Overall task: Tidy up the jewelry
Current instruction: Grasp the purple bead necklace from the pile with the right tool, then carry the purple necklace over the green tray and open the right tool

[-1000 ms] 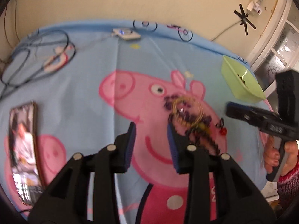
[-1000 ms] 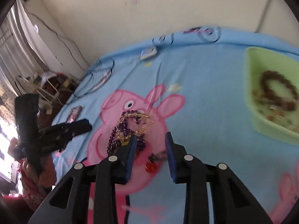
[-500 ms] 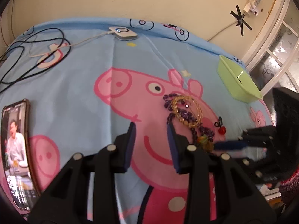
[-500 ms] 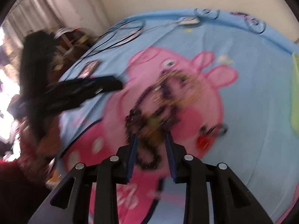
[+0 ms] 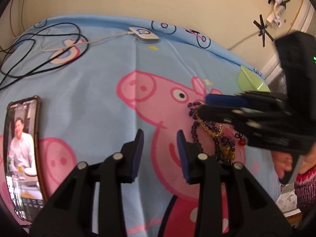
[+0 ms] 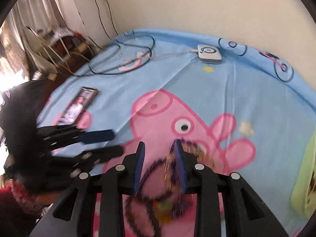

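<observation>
A tangle of jewelry [image 5: 207,128], purple beads and a gold chain, lies on the pig-print sheet [image 5: 110,79]. A red cherry charm [image 5: 241,141] sits beside it. My left gripper [image 5: 160,148] hovers open just left of the pile, with nothing between its fingers. Over the far end of the pile my right gripper [image 5: 202,105] reaches in from the right, its pads a little apart and nothing gripped. In the right wrist view the jewelry [image 6: 156,165] is a blur under and between the right gripper [image 6: 159,146]. The left gripper [image 6: 117,141] is at the left there. The green tray [image 5: 248,81] stands at the far right.
A phone [image 5: 21,148] with a lit screen lies at the left. A white charger puck [image 5: 144,34] and loose black cables [image 5: 39,45] are at the back near the wall. The person's hand [image 5: 282,164] and red patterned sleeve [image 5: 304,187] are at the right.
The right gripper dipped to the near end of the pile, then swung up and across to its far end, rolling as it went. The left gripper and the jewelry stayed put.
</observation>
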